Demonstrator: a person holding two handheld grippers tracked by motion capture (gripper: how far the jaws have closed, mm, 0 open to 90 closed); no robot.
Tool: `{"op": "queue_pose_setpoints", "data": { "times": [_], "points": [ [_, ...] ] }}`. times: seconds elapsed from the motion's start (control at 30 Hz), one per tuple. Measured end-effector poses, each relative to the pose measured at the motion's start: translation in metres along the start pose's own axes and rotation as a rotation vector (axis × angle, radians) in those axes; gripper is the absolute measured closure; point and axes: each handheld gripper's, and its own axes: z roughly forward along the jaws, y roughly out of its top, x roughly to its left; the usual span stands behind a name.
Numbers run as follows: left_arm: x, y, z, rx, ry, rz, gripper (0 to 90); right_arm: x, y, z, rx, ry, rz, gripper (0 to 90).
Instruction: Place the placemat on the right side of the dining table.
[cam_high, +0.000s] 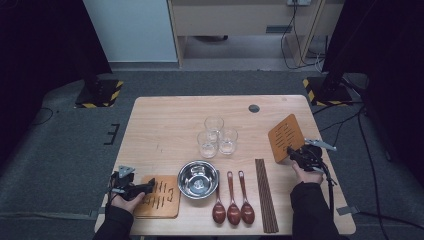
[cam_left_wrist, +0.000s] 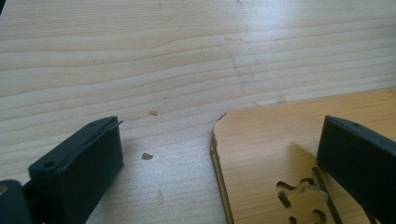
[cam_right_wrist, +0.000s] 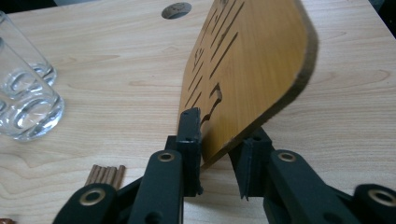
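A slotted wooden board (cam_high: 284, 135) rises tilted from the table's right side. Its near corner (cam_right_wrist: 243, 79) sits between the jaws of my right gripper (cam_right_wrist: 219, 140) (cam_high: 292, 153). The left jaw is against its slotted face and the right jaw stands a little off its underside, so the gripper is open. A second slotted wooden board (cam_high: 161, 197) lies flat at the front left. My left gripper (cam_high: 149, 187) (cam_left_wrist: 219, 135) is open wide over that board's corner (cam_left_wrist: 280, 140), one jaw above the board and the other above bare table.
A steel bowl (cam_high: 198, 179) sits front centre, with three clear glasses (cam_high: 217, 136) (cam_right_wrist: 28, 112) behind it. Three wooden spoons (cam_high: 232, 200) and a bundle of chopsticks (cam_high: 266, 195) (cam_right_wrist: 106, 175) lie to its right. A cable hole (cam_high: 254, 108) marks the far table edge.
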Motion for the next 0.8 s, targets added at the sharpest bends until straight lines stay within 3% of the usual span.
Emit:
{"op": "queue_pose_setpoints", "data": {
  "times": [0.17,0.8],
  "points": [
    [0.0,0.0,0.0,0.0,0.0,0.001,0.0,-0.003,-0.002,0.002,0.008,-0.004,0.013,69.6],
    [0.0,0.0,0.0,0.0,0.0,0.001,0.0,-0.006,-0.007,0.012,0.056,-0.043,-0.011,53.3]
  ]
}}
